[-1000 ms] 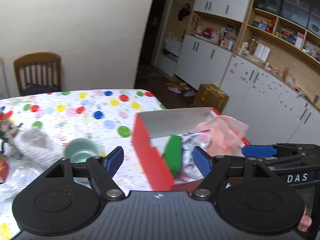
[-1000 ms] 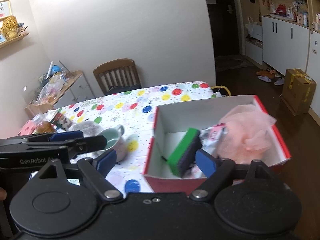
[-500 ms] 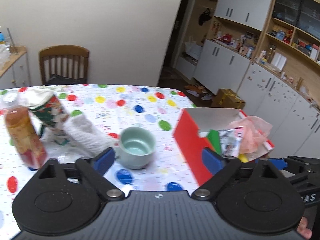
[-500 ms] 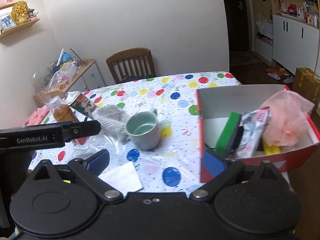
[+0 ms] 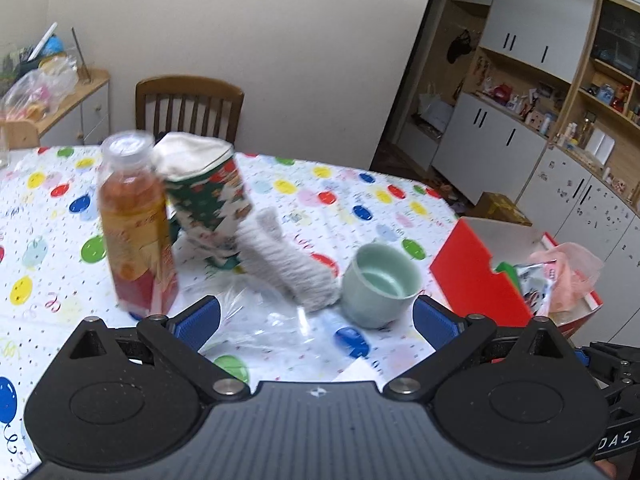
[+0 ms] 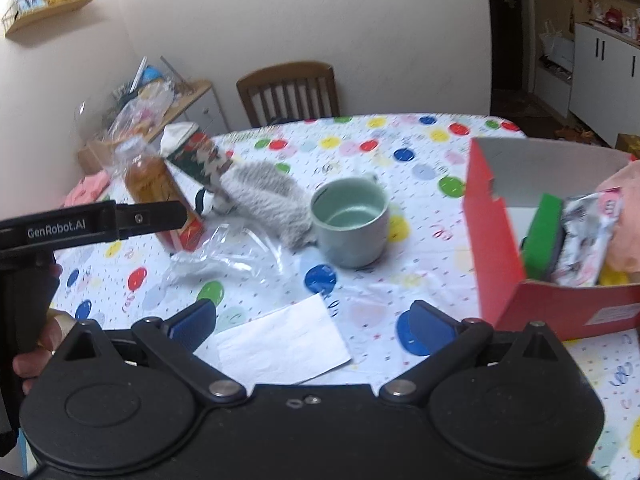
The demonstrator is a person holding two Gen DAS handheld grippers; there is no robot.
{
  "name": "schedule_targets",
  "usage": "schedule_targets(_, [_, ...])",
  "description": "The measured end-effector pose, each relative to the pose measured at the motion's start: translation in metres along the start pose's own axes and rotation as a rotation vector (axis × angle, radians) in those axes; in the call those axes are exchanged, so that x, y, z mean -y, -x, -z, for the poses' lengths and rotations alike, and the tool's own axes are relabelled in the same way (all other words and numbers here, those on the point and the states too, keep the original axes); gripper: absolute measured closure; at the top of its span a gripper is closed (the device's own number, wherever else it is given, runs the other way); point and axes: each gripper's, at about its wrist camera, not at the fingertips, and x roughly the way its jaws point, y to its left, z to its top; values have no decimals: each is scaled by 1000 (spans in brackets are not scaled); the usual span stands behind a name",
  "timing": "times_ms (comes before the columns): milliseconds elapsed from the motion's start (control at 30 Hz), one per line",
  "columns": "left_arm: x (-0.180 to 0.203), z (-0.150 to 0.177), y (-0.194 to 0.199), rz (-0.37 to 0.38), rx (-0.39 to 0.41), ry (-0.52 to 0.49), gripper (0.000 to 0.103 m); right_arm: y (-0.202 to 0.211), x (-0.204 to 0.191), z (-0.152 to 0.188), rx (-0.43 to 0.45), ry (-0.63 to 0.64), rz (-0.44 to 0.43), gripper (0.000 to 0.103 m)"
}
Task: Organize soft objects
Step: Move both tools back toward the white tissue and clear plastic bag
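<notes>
A grey knitted soft piece (image 5: 288,268) (image 6: 268,200) lies on the dotted tablecloth beside a green-and-red Christmas sock (image 5: 208,200) (image 6: 200,160) with a white lining. At the right stands a red box (image 5: 472,276) (image 6: 492,232) holding a green sponge (image 6: 544,236), a printed packet (image 6: 588,236) and pink mesh (image 6: 624,220). My left gripper (image 5: 316,320) hangs open over crumpled clear plastic (image 5: 260,320), short of the grey piece. Open and holding nothing, my right gripper (image 6: 312,324) hovers above a white paper sheet (image 6: 280,344).
A pale green mug (image 5: 380,284) (image 6: 350,222) stands between the grey piece and the box. An orange drink bottle (image 5: 136,232) (image 6: 156,188) stands left of the sock. A wooden chair (image 6: 288,88) is behind the table. The left gripper's body (image 6: 100,224) crosses the right view's left side.
Both grippers swung left, away from the red box and toward the table's middle, and both jaws spread wider. The bottle, sock and grey piece came into fuller view.
</notes>
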Motion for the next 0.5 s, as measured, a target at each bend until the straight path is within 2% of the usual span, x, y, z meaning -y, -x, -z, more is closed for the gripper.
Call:
schedule_targets(367, [-46,15,-30,-56,-28,27,0,-59,-26,13,-115,65,-20,0])
schedule_targets(500, [-57,18,-47,-46,-48,29,0,-80,-29,17,-159,86,-15,0])
